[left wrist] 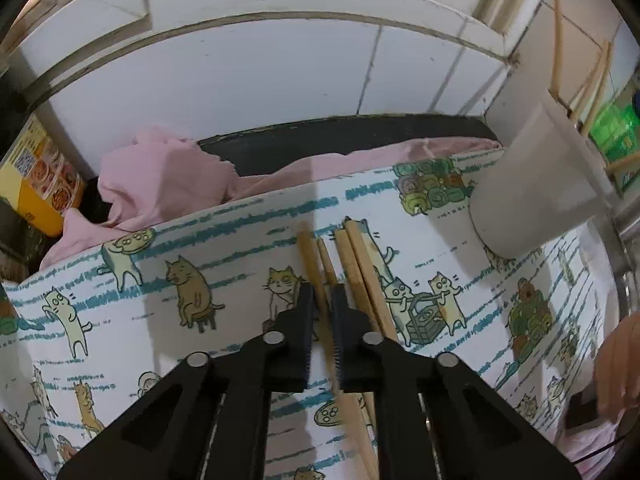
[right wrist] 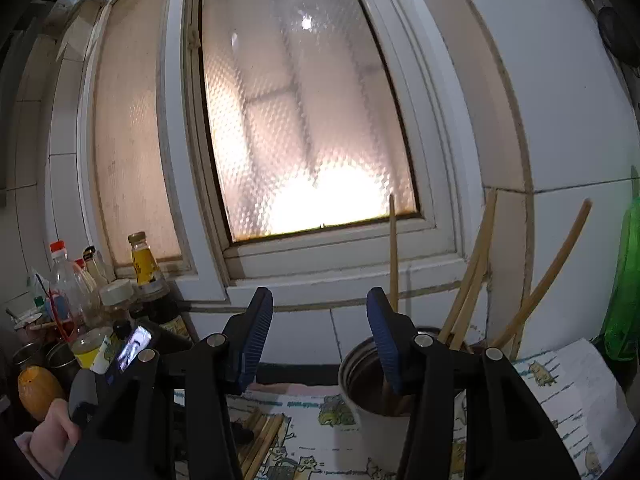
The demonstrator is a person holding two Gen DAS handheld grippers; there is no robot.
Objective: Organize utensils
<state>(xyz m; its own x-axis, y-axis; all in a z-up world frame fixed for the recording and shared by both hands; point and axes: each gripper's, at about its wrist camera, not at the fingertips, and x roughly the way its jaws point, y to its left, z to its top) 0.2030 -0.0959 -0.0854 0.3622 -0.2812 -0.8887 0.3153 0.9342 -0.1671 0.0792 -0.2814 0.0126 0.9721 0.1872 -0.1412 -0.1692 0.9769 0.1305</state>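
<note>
Wooden chopsticks [left wrist: 352,276] lie on the cat-print mat [left wrist: 160,280], left of the white cup [left wrist: 536,184]; your left gripper [left wrist: 322,300] is clamped on one stick of the bundle. Right of the bottles [right wrist: 100,296], your right gripper [right wrist: 316,336] hangs with its jaws apart and nothing between them, just left of the cup [right wrist: 360,384], where more chopsticks [right wrist: 472,272] stand upright.

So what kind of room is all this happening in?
Most likely a home kitchen: sauce bottles crowd the counter by a frosted window, white tiles cover the wall, and wooden chopsticks stand in a cup.
</note>
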